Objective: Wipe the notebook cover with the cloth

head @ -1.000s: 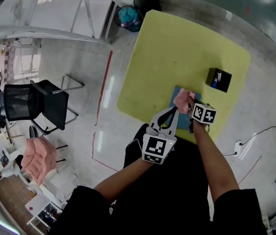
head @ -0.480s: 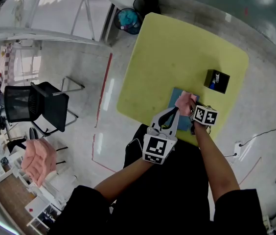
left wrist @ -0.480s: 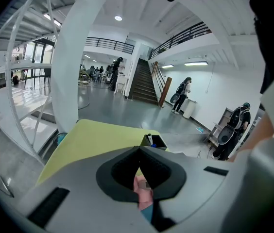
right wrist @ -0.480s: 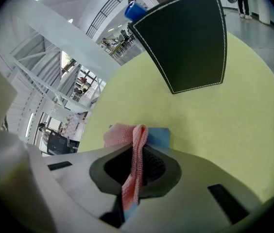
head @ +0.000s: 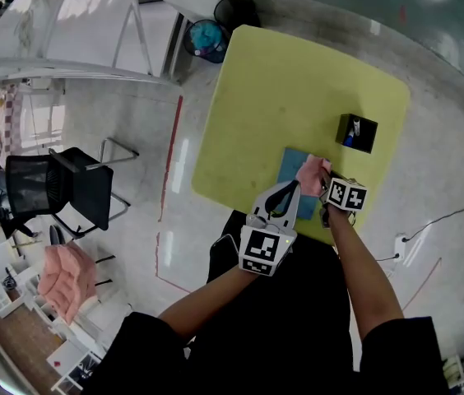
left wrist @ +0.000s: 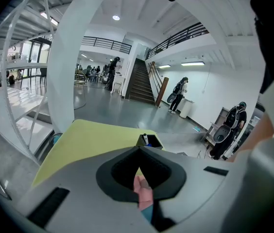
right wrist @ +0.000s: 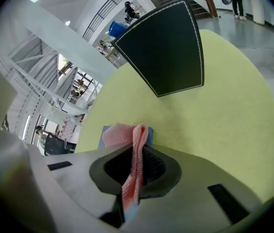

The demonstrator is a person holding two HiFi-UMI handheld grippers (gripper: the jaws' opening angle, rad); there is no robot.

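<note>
A blue notebook (head: 290,174) lies at the near edge of a yellow-green table (head: 298,81). My right gripper (head: 322,180) is shut on a pink knitted cloth (head: 311,170), which rests on the notebook's right part. In the right gripper view the cloth (right wrist: 133,140) hangs pinched between the jaws of the right gripper (right wrist: 136,152), with a strip of notebook (right wrist: 103,141) behind it. My left gripper (head: 295,188) is shut, its tips at the notebook's near edge. In the left gripper view the left gripper (left wrist: 138,171) shows the cloth (left wrist: 143,192) just beyond its tips.
A black box (head: 356,132) with items stands on the table to the right, beyond the notebook, and shows large in the right gripper view (right wrist: 168,47). Two bins (head: 206,38) stand at the table's far corner. A black chair (head: 59,183) is on the floor at left.
The right gripper has carried the cloth a little to the right across the notebook. The left gripper has stayed in place, and the head view has shifted slightly.
</note>
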